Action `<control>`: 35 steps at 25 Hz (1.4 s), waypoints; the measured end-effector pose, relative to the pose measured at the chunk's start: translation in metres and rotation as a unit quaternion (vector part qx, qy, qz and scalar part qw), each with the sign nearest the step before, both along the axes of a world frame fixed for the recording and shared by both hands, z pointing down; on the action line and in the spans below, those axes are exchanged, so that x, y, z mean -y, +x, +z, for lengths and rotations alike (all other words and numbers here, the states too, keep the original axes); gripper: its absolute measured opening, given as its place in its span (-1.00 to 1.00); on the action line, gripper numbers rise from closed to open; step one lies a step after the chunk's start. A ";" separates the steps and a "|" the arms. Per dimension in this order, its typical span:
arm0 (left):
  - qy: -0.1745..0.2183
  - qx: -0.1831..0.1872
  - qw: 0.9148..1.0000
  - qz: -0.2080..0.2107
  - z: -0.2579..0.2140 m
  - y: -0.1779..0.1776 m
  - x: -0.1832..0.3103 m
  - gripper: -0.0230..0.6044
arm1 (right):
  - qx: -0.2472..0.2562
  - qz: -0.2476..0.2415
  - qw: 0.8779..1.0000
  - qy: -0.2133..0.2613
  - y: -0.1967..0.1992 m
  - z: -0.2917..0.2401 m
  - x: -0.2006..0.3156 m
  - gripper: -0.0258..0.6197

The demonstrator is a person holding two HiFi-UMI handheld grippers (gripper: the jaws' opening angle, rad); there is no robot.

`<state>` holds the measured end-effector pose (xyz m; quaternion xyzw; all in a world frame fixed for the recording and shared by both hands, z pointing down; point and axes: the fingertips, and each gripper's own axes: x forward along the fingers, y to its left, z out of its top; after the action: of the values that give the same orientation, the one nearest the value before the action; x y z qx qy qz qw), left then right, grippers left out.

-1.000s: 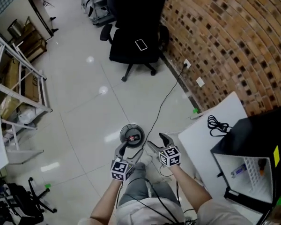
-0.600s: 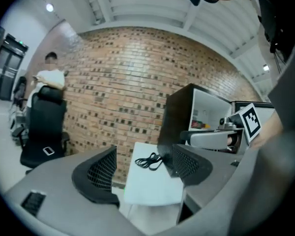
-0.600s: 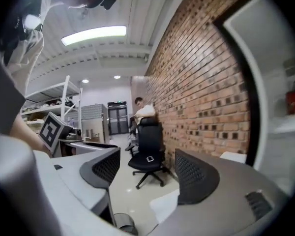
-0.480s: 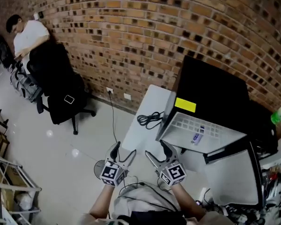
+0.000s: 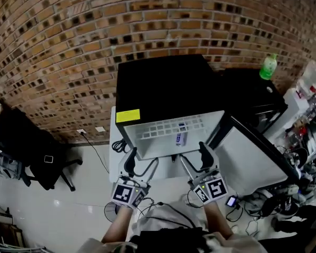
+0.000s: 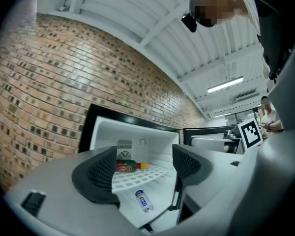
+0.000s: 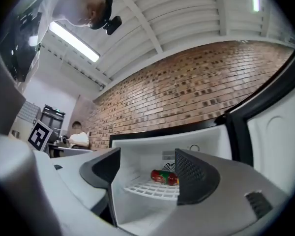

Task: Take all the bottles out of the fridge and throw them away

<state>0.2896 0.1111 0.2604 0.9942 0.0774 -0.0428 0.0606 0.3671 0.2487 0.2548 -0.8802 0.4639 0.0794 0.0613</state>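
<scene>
Left tool (image 5: 140, 165) and right tool (image 5: 194, 159) gape empty before the fridge (image 5: 163, 83); a glancing pinch could roll the small bottle (image 6: 143, 200).

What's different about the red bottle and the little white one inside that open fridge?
The red bottle lies on the wire shelf; the white bottle lies below, on the fridge floor. The red bottle has a yellow cap; the white bottle carries a blue label. Both lie on their sides.

Red bottle (image 6: 127, 166) lies on the fridge shelf (image 6: 137, 179), small blue-labelled bottle (image 6: 143, 200) below.
</scene>
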 end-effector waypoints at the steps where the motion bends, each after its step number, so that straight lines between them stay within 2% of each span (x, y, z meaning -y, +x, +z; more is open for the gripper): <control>1: 0.002 -0.002 1.000 0.007 -0.004 0.006 -0.009 0.14 | -0.004 0.012 1.000 -0.001 0.005 -0.001 -0.011 0.23; 4: 0.016 0.007 1.000 0.022 -0.004 0.020 -0.029 0.13 | -0.008 0.031 0.999 -0.016 0.013 0.005 -0.031 0.23; 8: 0.018 0.013 0.999 0.034 -0.001 0.023 -0.044 0.11 | 0.017 0.032 0.999 0.003 0.016 0.002 -0.038 0.23; 11: 0.009 0.007 1.000 0.025 -0.001 0.022 -0.042 0.12 | 0.008 0.028 1.000 -0.011 0.021 0.007 -0.036 0.23; 15: 0.006 0.009 1.000 0.009 0.001 0.022 -0.039 0.12 | 0.026 -0.004 0.999 -0.029 0.028 0.023 -0.024 0.23; 18: 0.006 0.011 1.000 -0.005 0.002 0.019 -0.035 0.12 | 0.032 -0.033 0.997 -0.058 0.042 0.040 -0.005 0.23; 21: 0.007 0.015 1.000 -0.022 0.004 0.013 -0.029 0.12 | 0.028 -0.056 0.991 -0.118 0.065 0.057 0.023 0.23; 24: 0.027 0.018 0.999 -0.041 0.021 0.000 -0.017 0.12 | 0.016 -0.078 0.978 -0.193 0.087 0.071 0.055 0.23; 27: 0.016 0.027 0.997 -0.074 0.021 -0.014 -0.006 0.12 | 0.010 -0.079 0.963 -0.259 0.116 0.083 0.085 0.23; 31: 0.005 0.019 0.995 -0.100 0.012 -0.029 0.001 0.12 | -0.011 -0.078 0.944 -0.320 0.151 0.095 0.118 0.23; 33: 0.004 0.019 0.994 -0.111 0.007 -0.035 0.002 0.12 | -0.015 -0.092 0.927 -0.364 0.163 0.107 0.136 0.24; 35: 0.009 0.019 0.992 -0.123 0.011 -0.041 0.006 0.12 | -0.021 -0.104 0.902 -0.419 0.173 0.121 0.148 0.24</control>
<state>0.2485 0.1047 0.2710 0.9973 -0.0465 -0.0306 0.0472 0.5398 0.1005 0.3759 -0.7693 0.5447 -0.1112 -0.3148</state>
